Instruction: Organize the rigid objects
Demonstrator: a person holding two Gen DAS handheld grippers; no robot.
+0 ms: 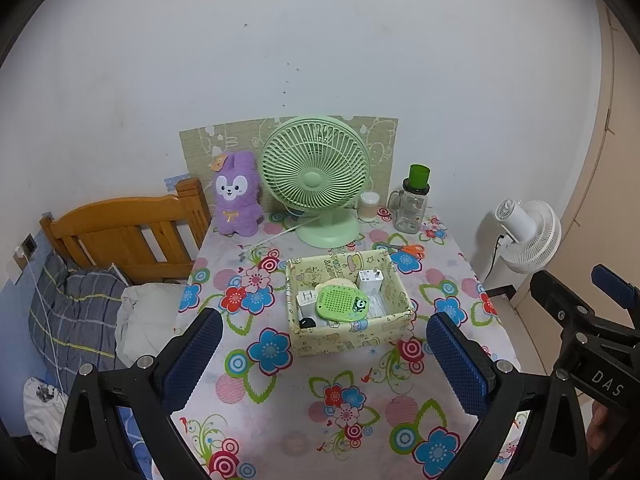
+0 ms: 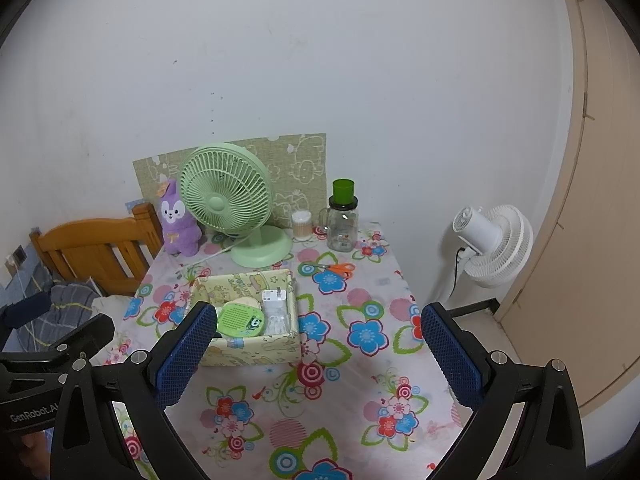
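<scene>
Both tools, left (image 1: 320, 354) and right (image 2: 316, 354), gape wide, empty; green case (image 1: 341, 303) lies lengthwise across box (image 1: 394, 280).

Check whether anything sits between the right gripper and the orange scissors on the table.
Nothing visible blocks it. The right gripper hangs open over bare floral cloth, and the orange scissors lie flat beyond, right of the yellow box, which stands off to the left of that path.
</scene>
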